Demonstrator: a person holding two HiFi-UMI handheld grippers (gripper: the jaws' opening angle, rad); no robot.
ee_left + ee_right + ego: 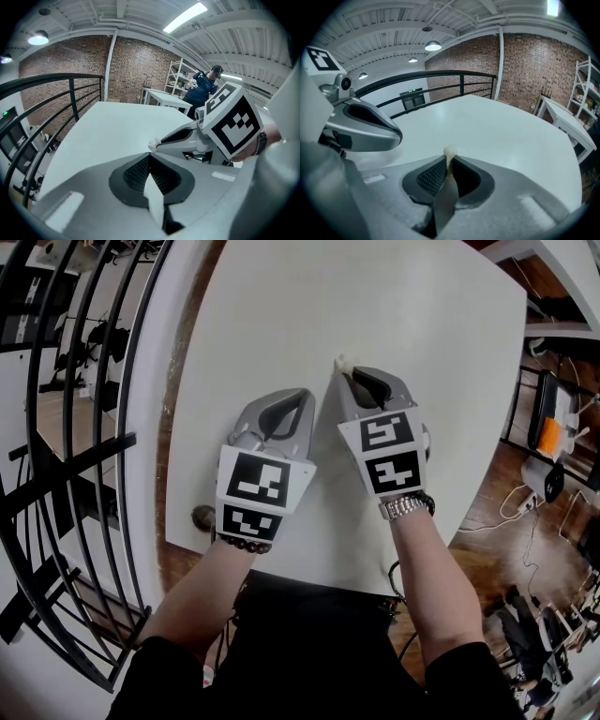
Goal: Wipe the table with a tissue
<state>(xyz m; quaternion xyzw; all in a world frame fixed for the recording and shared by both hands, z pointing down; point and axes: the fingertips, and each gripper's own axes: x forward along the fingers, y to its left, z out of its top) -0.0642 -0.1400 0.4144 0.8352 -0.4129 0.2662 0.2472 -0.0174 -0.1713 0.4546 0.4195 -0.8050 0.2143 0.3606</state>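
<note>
A broad white table [375,296] fills the middle of the head view, and both hand-held grippers sit low over its near part, side by side in the lower centre of the frame. The right gripper [349,374], grey plastic with a black-and-white marker cube, has its jaws pressed together on a small crumpled white tissue wad [341,363]. The wad pokes out just past the jaw tips. In the right gripper view the same wad [450,151] shows as a pale knob at the pinch point of the ribbed black pads [433,176]. Whether it touches the table surface [497,126] cannot be told. The left gripper [305,395] lies just to the left of the right one, close but apart. In the left gripper view its jaws [149,157] meet at the tip with nothing caught between them. The right gripper [161,142] and its tissue wad [153,144] show just beyond, at centre right. A metal wristwatch [405,507] circles the right wrist and a dark bead bracelet [242,543] the left. A black metal railing [84,427] curves down the left edge of the head view. In the left gripper view a red brick wall [136,70] stands far behind the table, with a person in dark clothes [204,86] at the upper right.
</note>
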